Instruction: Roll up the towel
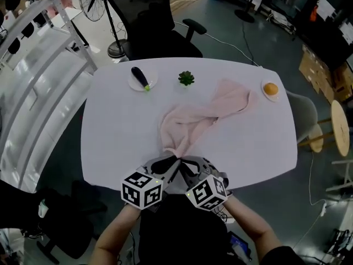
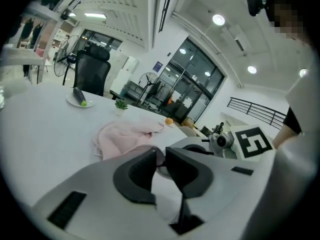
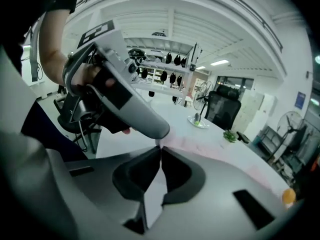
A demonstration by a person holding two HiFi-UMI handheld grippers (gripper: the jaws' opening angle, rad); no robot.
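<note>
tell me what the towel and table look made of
Towel: soft pink cloth, likely terry or cotton; it bunches into limp folds and looks matte. Table: smooth, hard white top, perhaps laminate; flat, even, no grain showing.

Bright even ceiling light, soft shadows, fisheye bending at edges, near gripper bodies blurred

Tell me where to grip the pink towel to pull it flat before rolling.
Probably the towel at its far end, near the orange, coming in from the table's right side: it lies loose and broad there, while the near end is drawn into a narrow point.
</note>
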